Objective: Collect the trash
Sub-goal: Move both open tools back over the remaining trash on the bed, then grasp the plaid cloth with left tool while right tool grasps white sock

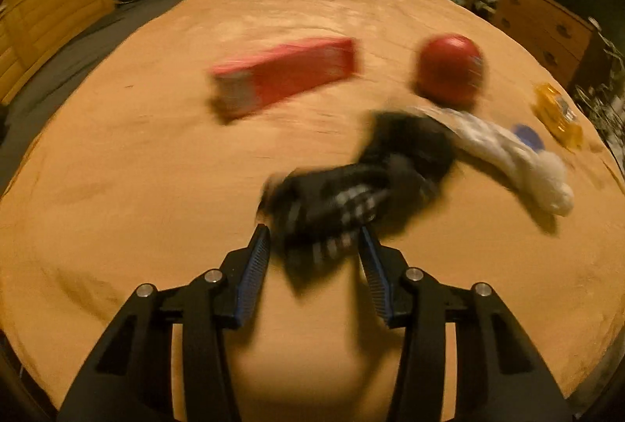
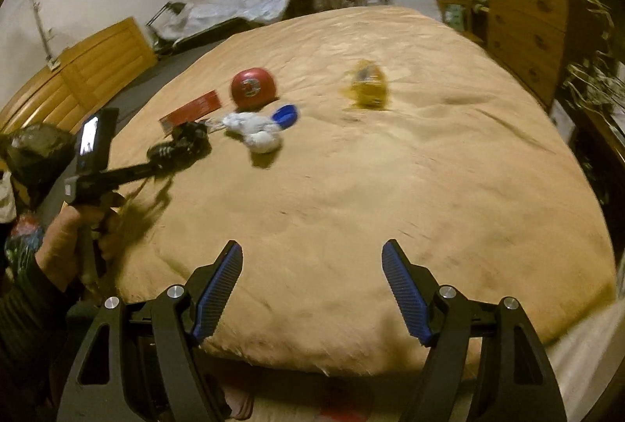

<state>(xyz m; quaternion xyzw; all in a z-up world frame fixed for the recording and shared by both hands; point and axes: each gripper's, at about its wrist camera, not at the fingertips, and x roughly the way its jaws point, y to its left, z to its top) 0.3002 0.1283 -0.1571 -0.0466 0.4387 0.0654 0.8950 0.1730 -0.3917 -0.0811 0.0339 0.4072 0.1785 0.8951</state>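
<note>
Although motion blur smears both views, a black crumpled wrapper (image 1: 351, 195) with pale stripes is seen lying on the bed (image 1: 117, 187), directly ahead of the left hand-held gripper (image 1: 314, 238). Its near end sits between the two blue pads (image 1: 254, 266); whether the pads actually touch it cannot be told. Its long axis runs from the fingertips away and to the right, toward a white crumpled tissue (image 1: 519, 164) that it meets at the far end. The left jaws are seen partly spread, only a little wider than the wrapper.

From the right wrist view, the same wrapper (image 2: 179, 145) is seen at the tip of the left hand-held gripper (image 2: 164, 158), well apart from the right hand-held gripper (image 2: 312, 258), whose jaws are spread wide and hold nothing. The left is judged clearly nearer, so the pick is taken as its job.

Further out, a red box (image 1: 285, 78), a red ball (image 1: 449, 68), a blue cap (image 1: 527, 137) and a yellow wrapper (image 1: 558, 117) are spread across the bed. The wrapper looks thin and crinkly; slipping out of a shallow pinch is a likely risk.
</note>
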